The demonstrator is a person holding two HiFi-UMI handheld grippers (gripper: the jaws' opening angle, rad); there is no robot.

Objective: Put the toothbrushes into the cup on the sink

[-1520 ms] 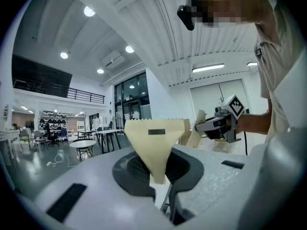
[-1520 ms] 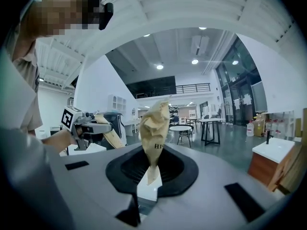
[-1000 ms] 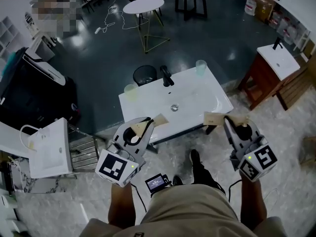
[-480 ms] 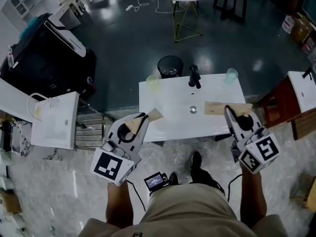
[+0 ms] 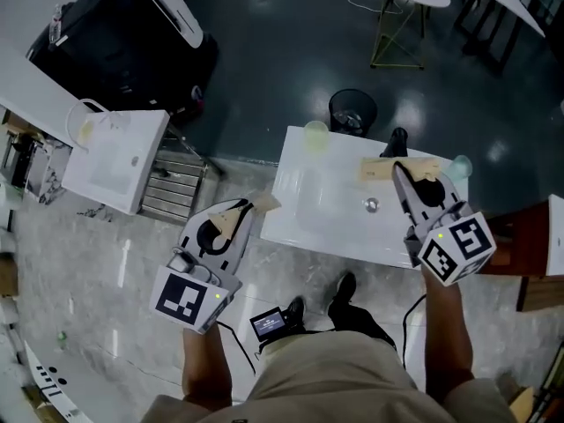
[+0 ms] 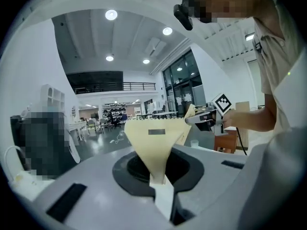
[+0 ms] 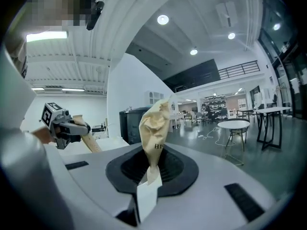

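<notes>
Leftmost, the left gripper (image 5: 250,211) is clamping a flat packet (image 5: 231,226) of tan paper, hovering just beside the sink's (image 5: 317,201) left edge; a green cup (image 5: 315,136) is standing on the sink's far left corner, a pale cup (image 5: 461,166) toward its far right; the right gripper (image 5: 398,173) is pinching a crumpled packet (image 5: 377,169) above the sink, near the tap (image 5: 397,139).
</notes>
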